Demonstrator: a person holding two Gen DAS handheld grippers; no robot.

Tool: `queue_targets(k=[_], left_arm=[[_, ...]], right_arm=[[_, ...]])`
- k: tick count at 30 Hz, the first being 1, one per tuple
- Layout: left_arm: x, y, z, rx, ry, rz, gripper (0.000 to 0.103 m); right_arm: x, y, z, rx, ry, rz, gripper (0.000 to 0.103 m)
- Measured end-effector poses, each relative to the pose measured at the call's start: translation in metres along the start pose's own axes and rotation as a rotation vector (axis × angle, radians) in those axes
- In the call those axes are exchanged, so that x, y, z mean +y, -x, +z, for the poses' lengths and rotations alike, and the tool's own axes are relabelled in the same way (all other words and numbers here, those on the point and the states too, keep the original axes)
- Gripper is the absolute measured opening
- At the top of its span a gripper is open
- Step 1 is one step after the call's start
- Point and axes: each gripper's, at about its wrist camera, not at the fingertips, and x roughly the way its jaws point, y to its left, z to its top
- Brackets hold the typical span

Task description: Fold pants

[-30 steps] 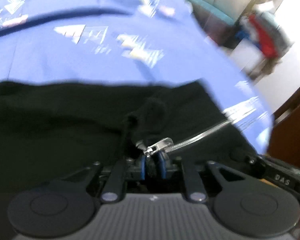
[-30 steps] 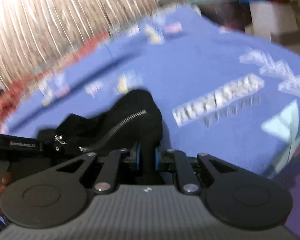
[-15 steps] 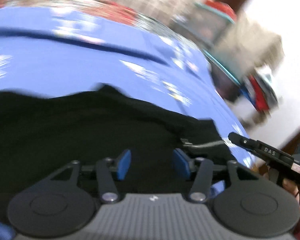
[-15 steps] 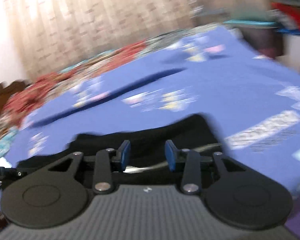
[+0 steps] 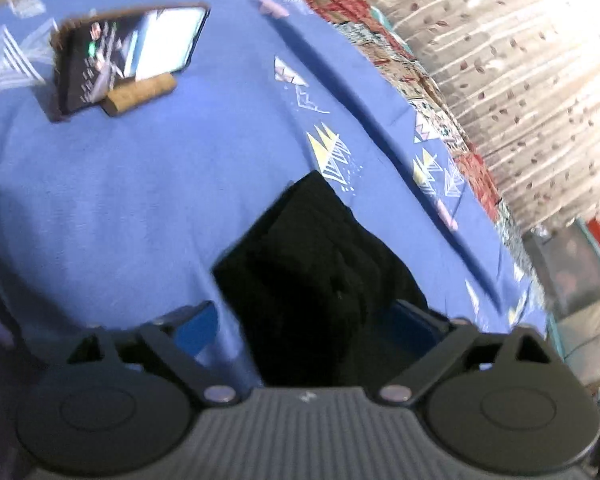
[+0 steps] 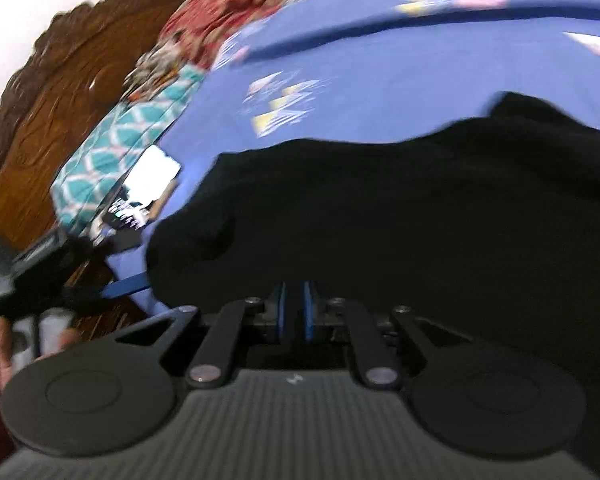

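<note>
Black pants on the bed, left gripper straddling one narrow end

The black fabric pants (image 5: 320,264) lie on the blue patterned bedsheet (image 5: 120,200), their long axis running straight away from the left gripper (image 5: 300,324), whose jaws are opening wide with the near end of the cloth between them, untouched. The right gripper (image 6: 292,312) sits over the broad side of the pants (image 6: 400,208), jaws drawn nearly together; whether they pinch cloth I cannot tell.

Blue bedsheet (image 5: 112,208), black pants (image 5: 316,264), phone (image 5: 132,52)
</note>
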Motion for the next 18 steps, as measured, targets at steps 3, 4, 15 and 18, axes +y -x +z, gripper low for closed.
queue_targets(k=[3,4,15,18], left_arm=[[0.014,-0.023,0.011,0.029,0.077,0.014,0.101],[0.017,-0.025,0.013,0.016,0.086,-0.001,0.098],[-0.039,-0.005,0.002,-0.041,-0.148,-0.098,0.033],[-0.097,0.003,-0.018,-0.085,-0.391,-0.137,0.033]], right_arm=[[0.015,-0.012,0.010,0.019,0.004,0.016,0.013],[0.017,-0.017,0.012,0.023,-0.002,0.019,0.013],[-0.026,-0.065,-0.007,0.156,-0.291,0.070,0.007],[-0.037,-0.038,-0.008,0.091,-0.332,0.091,0.013]])
